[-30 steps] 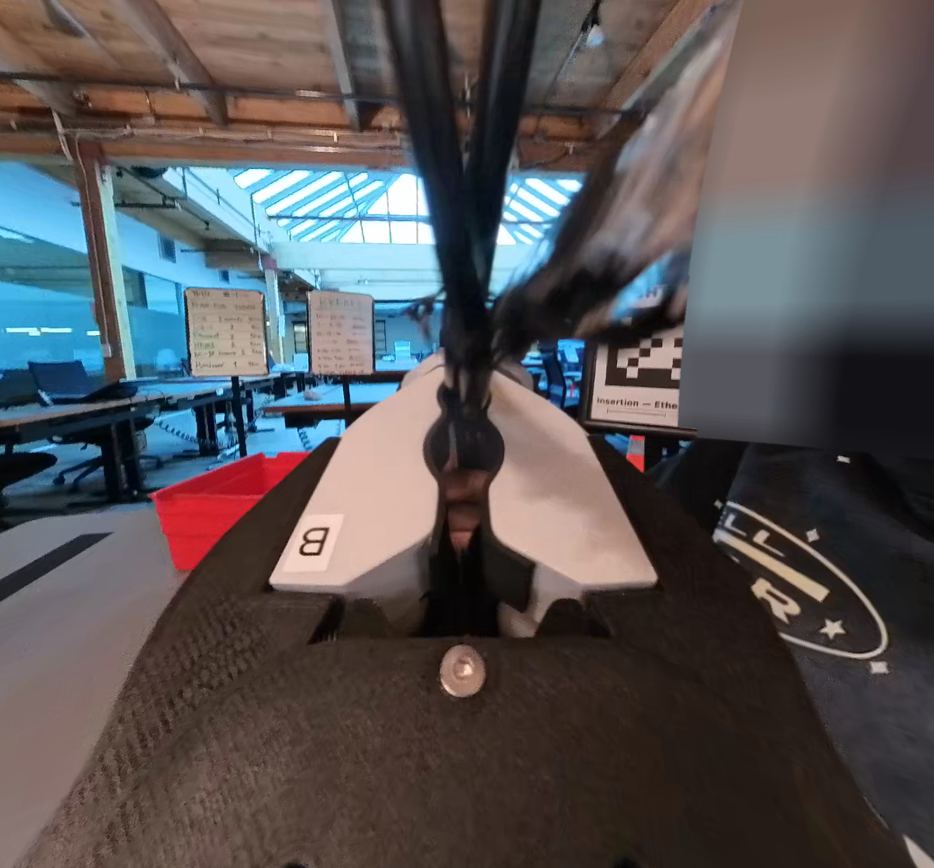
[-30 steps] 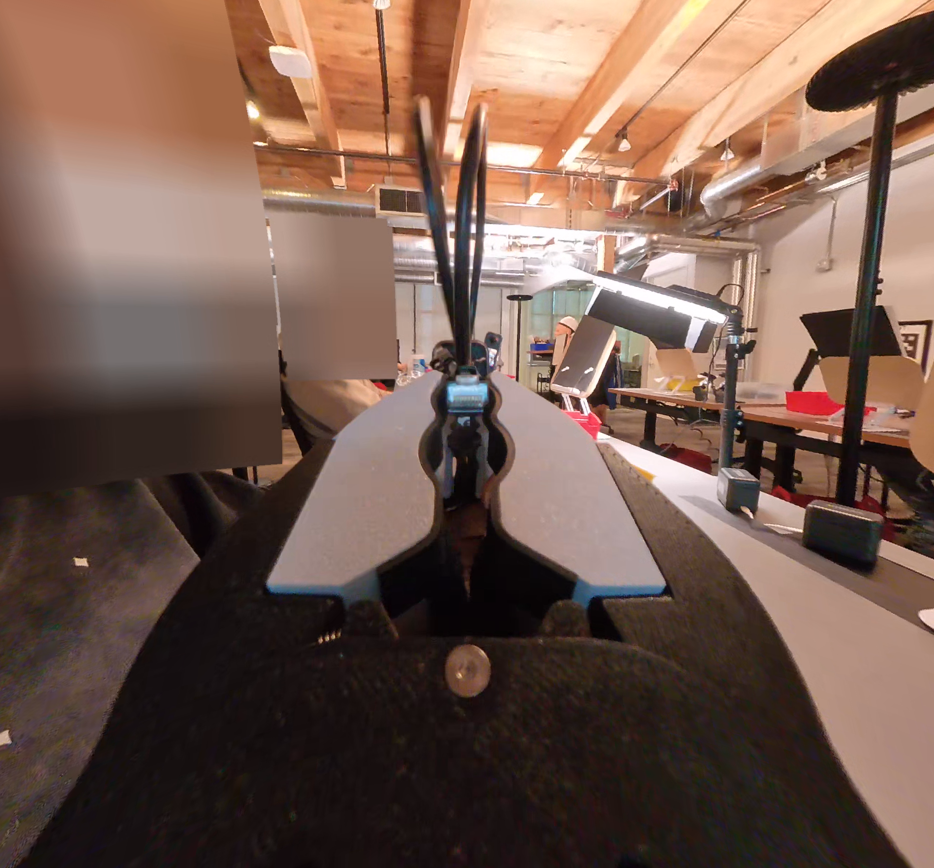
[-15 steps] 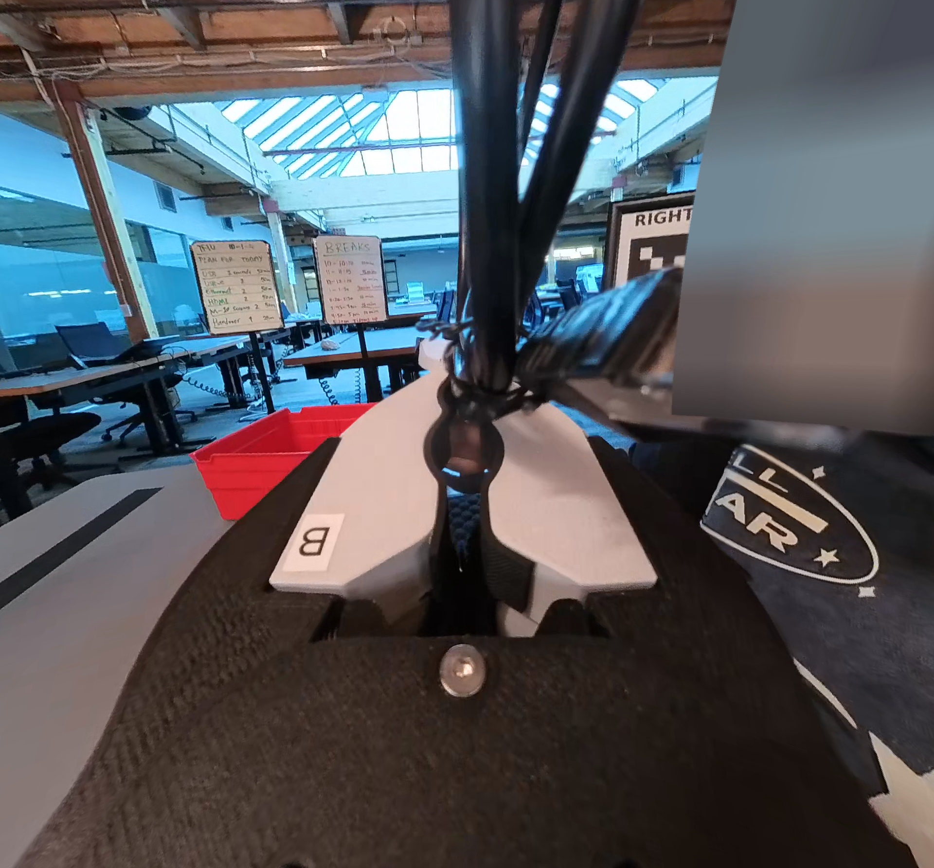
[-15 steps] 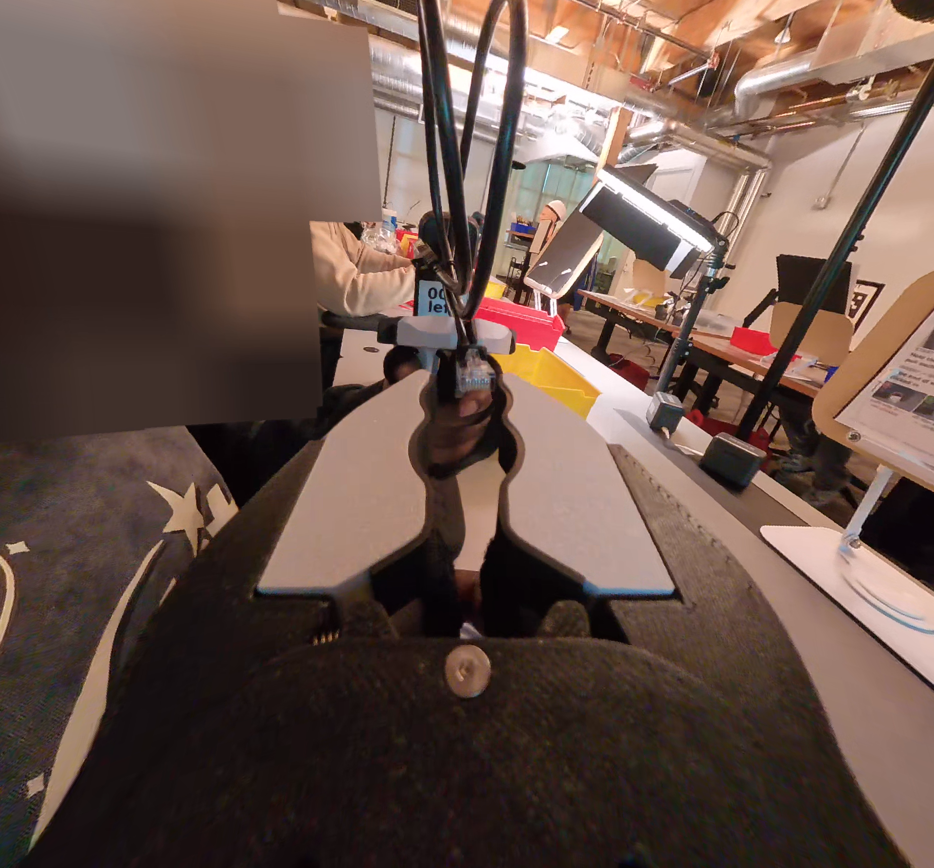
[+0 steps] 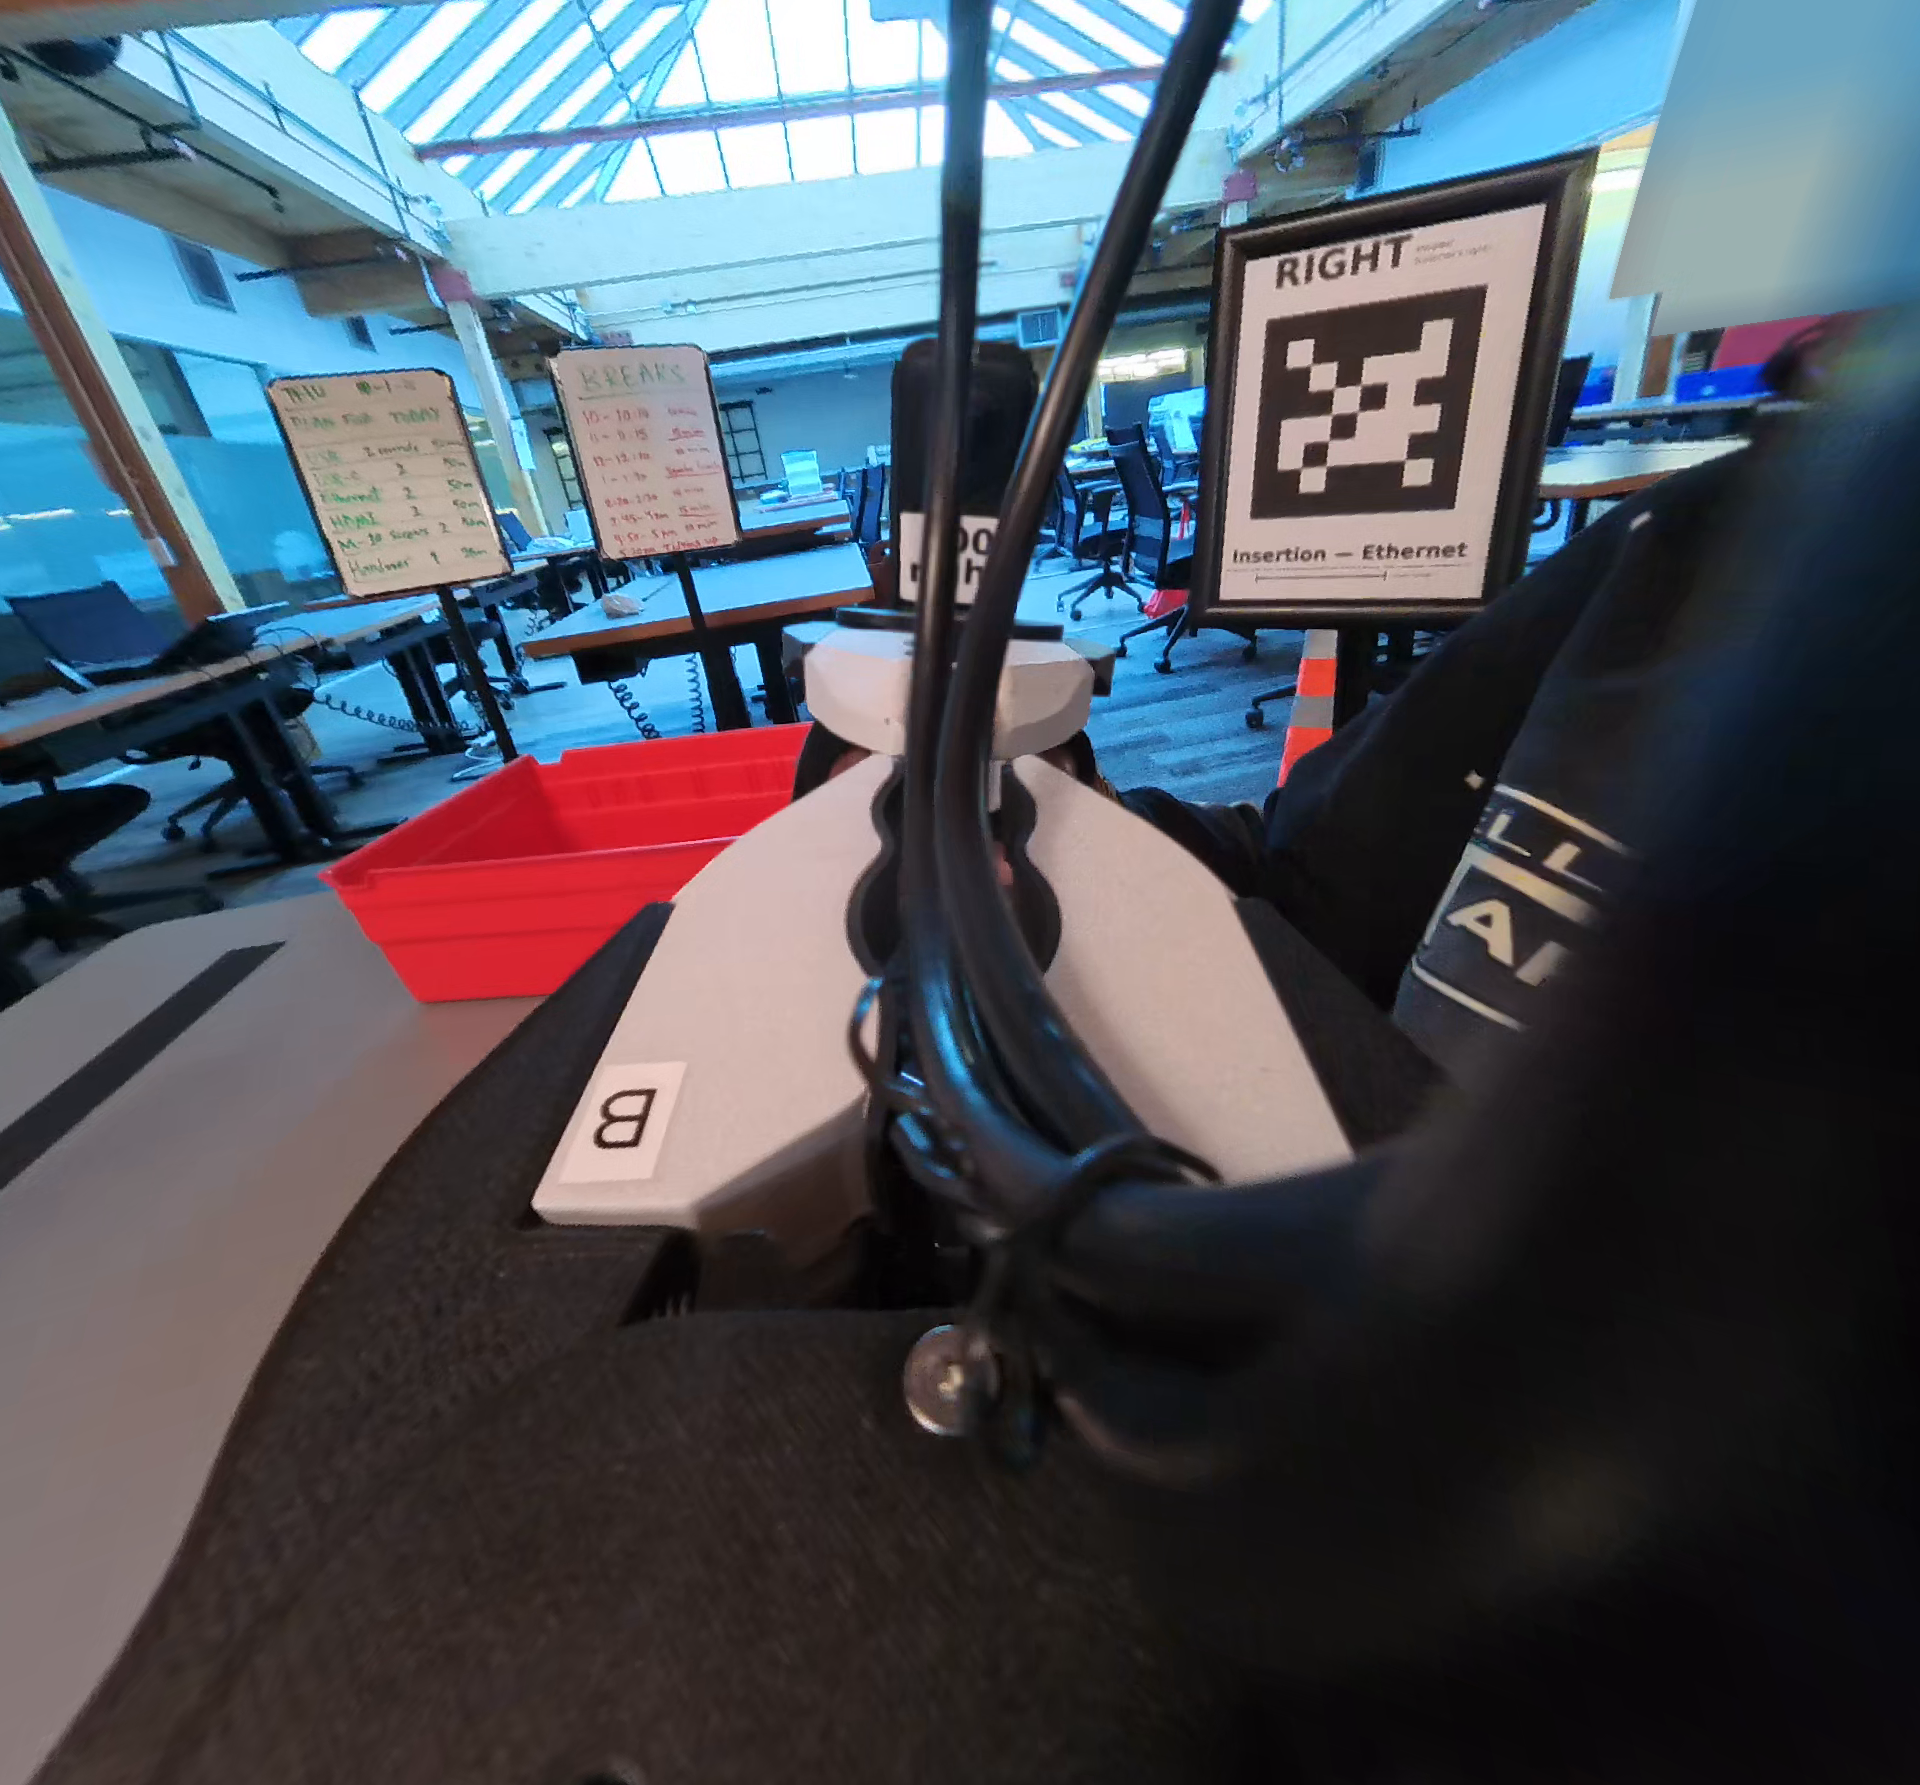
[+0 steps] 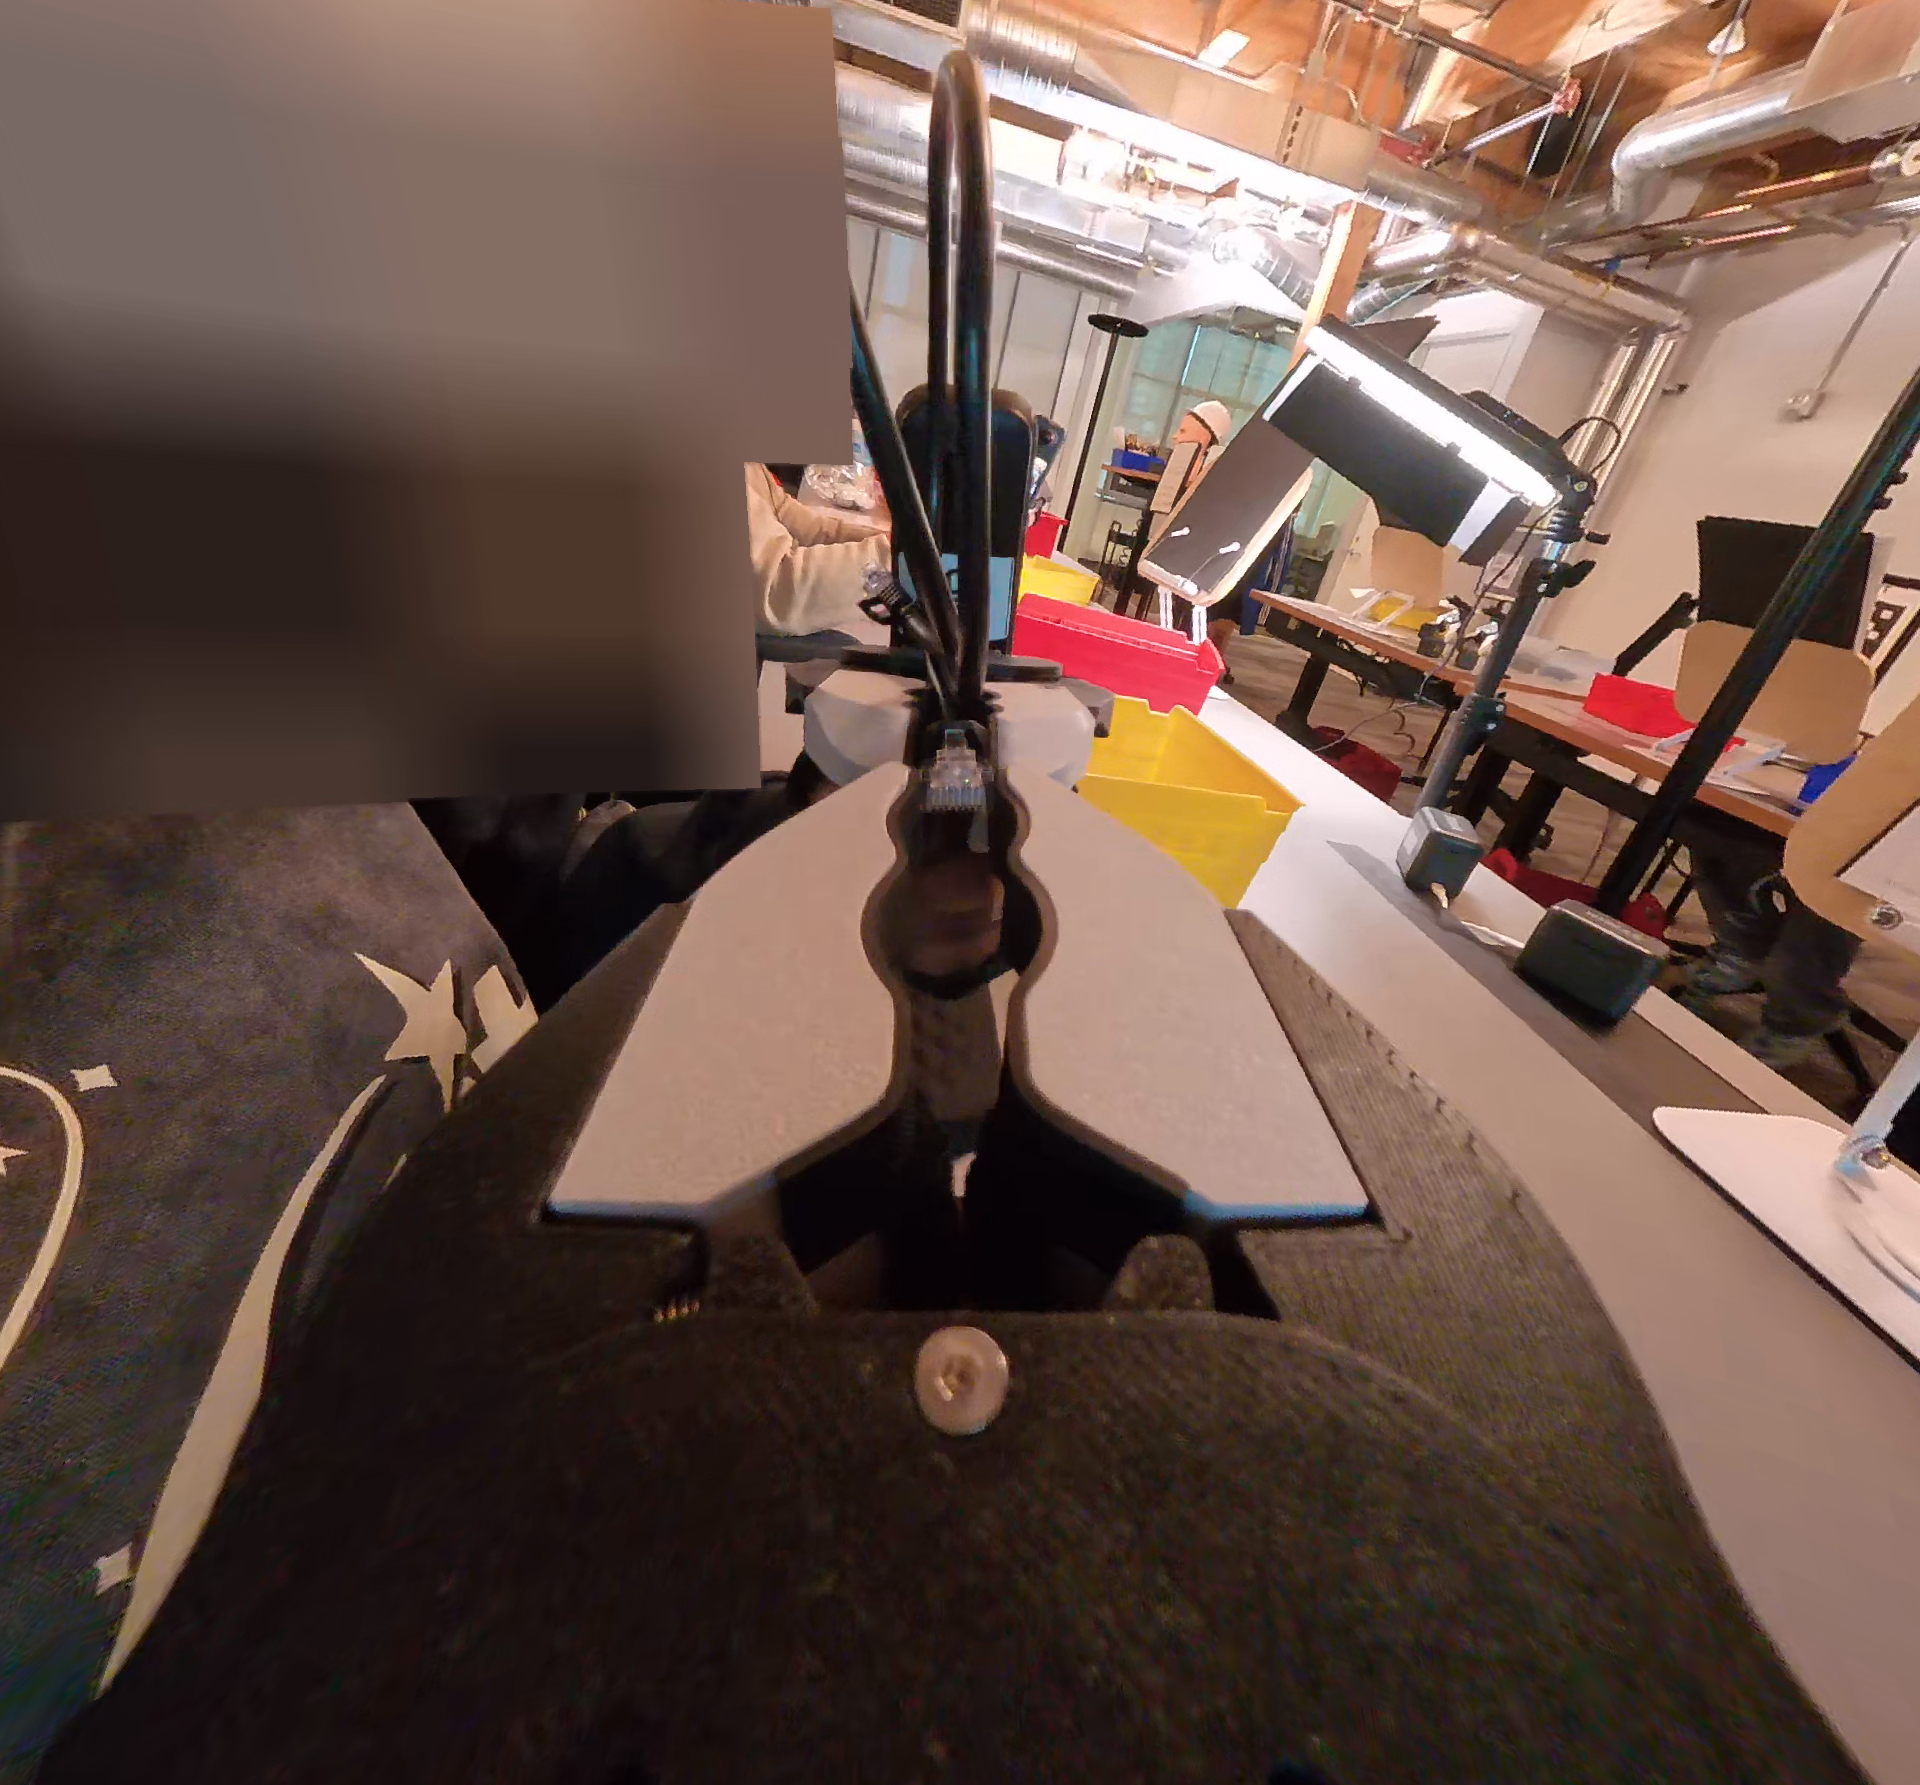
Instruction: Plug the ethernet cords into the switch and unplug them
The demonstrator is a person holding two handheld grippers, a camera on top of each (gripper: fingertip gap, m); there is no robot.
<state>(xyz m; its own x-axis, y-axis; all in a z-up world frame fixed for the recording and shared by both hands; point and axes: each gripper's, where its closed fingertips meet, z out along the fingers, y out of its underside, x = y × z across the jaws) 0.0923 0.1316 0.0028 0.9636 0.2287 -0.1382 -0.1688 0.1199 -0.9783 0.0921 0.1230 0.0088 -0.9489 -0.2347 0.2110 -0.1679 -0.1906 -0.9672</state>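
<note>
A bundled black ethernet cord [image 5: 940, 509] runs up from between the grey fingers of my left gripper [image 5: 951, 785], which is shut on it. The tied part of the bundle [image 5: 997, 1143] lies close over the fingers. My right gripper [image 6: 953, 767] is shut on the cord's clear plug [image 6: 951, 795]. A black loop of the cord [image 6: 961, 281] stands above it. The two grippers meet tip to tip: the right gripper [image 5: 945, 696] shows in the left wrist view and the left gripper [image 6: 951, 712] in the right wrist view. No switch is in view.
A red bin [image 5: 561, 862] stands on the grey table [image 5: 156, 1060] left of the left gripper. A yellow bin [image 6: 1184, 800], a red bin [image 6: 1112, 644] and two small grey blocks [image 6: 1584, 956] stand on the table [image 6: 1558, 1216] at the right. A framed marker sign [image 5: 1371, 405] stands behind. A person's dark sleeve [image 5: 1610, 800] is close. Less than 4 cm separates the two grippers' tips.
Both views have tipped down from the ceiling toward the table. The grippers have come together tip to tip. The cord bundle now lies closer over the left fingers.
</note>
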